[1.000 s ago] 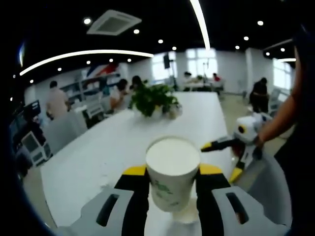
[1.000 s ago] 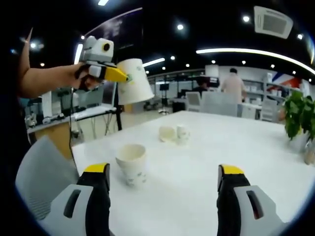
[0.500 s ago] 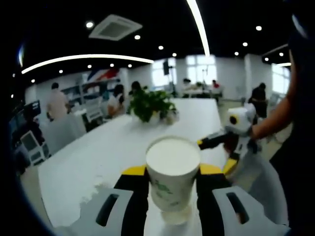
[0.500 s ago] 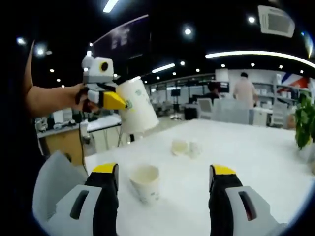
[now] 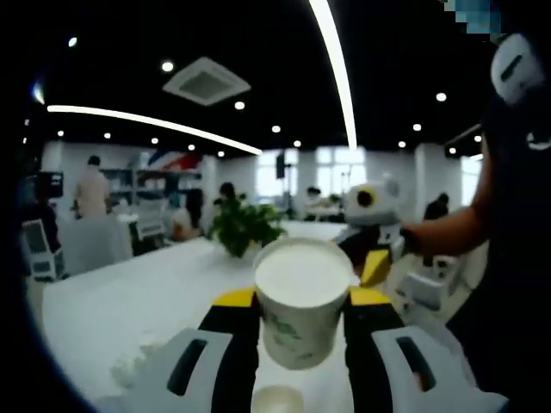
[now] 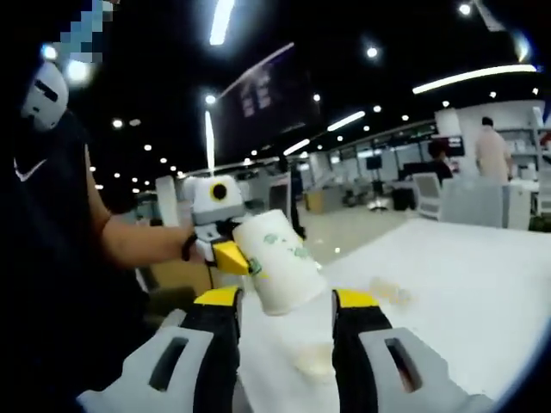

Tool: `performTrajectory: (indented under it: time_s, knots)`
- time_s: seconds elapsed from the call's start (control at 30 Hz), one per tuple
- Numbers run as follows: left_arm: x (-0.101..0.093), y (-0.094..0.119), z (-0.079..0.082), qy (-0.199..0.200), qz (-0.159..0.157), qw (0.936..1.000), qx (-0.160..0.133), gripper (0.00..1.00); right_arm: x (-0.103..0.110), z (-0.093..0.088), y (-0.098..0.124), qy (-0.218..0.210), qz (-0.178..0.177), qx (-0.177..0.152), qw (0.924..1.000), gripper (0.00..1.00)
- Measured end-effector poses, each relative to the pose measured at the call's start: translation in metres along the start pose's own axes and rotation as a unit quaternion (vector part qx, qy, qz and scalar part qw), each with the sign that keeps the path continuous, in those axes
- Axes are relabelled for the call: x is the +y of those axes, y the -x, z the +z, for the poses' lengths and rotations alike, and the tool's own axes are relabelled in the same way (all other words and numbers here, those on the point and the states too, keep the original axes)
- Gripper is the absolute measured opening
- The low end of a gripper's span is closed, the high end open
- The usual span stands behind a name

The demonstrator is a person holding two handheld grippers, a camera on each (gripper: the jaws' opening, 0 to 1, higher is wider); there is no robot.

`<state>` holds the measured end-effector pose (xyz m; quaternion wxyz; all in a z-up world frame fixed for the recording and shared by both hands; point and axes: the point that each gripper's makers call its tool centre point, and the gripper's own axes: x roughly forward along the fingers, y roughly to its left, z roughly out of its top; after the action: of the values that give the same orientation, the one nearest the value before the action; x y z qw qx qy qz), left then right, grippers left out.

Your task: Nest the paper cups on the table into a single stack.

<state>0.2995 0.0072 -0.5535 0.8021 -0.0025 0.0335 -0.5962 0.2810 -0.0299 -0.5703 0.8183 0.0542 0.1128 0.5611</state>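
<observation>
The held cup (image 5: 301, 301) sits between the left gripper's (image 5: 301, 303) jaws and blocks the way straight ahead, with the right gripper (image 5: 372, 249) close behind it on the right. In the right gripper view that cup (image 6: 277, 271) and the left gripper (image 6: 225, 249) hang just above the gap between the right gripper's (image 6: 284, 301) jaws, over a cup (image 6: 314, 360) on the table (image 6: 465, 301). Right of this the tabletop is open, apart from small cups (image 6: 387, 292) farther off.
</observation>
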Motion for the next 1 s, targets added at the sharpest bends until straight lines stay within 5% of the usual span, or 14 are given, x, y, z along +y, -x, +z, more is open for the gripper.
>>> performTrajectory:
  time_s: [0.13,0.37,0.7,1.0]
  knots:
    - [-0.004,0.004,0.013,0.023,-0.015,0.999,-0.035,0.38,-0.001,0.004,-0.004,-0.025,0.017,-0.005,0.9995,0.32]
    - [-0.009,0.007,0.018,0.027,-0.028,0.998,-0.05,0.38,0.014,0.012,-0.015,-0.056,0.062,-0.012,0.9964,0.3]
    - [-0.016,0.012,0.001,0.027,-0.059,0.9978,-0.015,0.38,0.019,0.027,-0.013,-0.083,0.085,-0.041,0.992,0.22]
    - [-0.024,0.015,-0.006,0.038,-0.079,0.9961,-0.004,0.38,0.043,0.034,-0.01,-0.118,0.15,-0.046,0.9805,0.05]
